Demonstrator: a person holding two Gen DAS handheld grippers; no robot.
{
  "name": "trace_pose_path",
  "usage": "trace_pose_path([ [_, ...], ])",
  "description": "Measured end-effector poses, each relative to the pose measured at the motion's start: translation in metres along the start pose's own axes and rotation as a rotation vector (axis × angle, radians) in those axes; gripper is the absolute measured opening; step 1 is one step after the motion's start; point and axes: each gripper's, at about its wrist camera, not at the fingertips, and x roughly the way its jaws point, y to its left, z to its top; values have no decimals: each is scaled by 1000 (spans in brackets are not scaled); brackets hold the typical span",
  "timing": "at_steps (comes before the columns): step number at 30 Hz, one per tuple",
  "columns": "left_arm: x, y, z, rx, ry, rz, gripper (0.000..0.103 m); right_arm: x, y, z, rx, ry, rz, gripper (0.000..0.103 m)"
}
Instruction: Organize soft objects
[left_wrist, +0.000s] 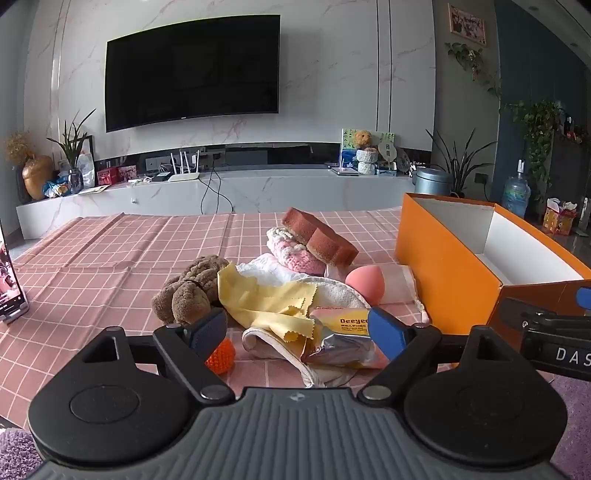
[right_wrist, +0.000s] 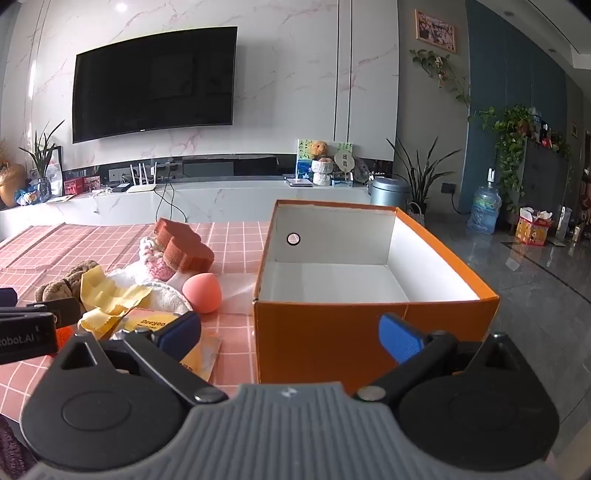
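Observation:
A pile of soft things lies on the pink checked tablecloth (left_wrist: 110, 251): a brown plush toy (left_wrist: 192, 288), a yellow cloth (left_wrist: 269, 299), a white towel (left_wrist: 332, 291), a pink beauty sponge (left_wrist: 365, 282), a brown sponge (left_wrist: 317, 236) on a pink knitted piece (left_wrist: 291, 254), an orange knitted ball (left_wrist: 221, 356) and a yellow packet (left_wrist: 351, 325). An orange box (right_wrist: 369, 325) with a bare white inside stands to the right. My left gripper (left_wrist: 297, 328) is open and empty, just before the pile. My right gripper (right_wrist: 291, 332) is open and empty at the box's near wall.
A phone on a stand (left_wrist: 9, 280) sits at the table's left edge. A TV (left_wrist: 192, 72) hangs on the far wall above a marble shelf (left_wrist: 221, 184). The floor (right_wrist: 535, 280) lies to the right of the table.

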Motion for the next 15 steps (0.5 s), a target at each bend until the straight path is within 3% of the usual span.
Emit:
trace_pose_path([
  [15, 8, -1, -6, 5, 19, -1, 101, 6, 4, -2, 10, 39, 5, 101],
])
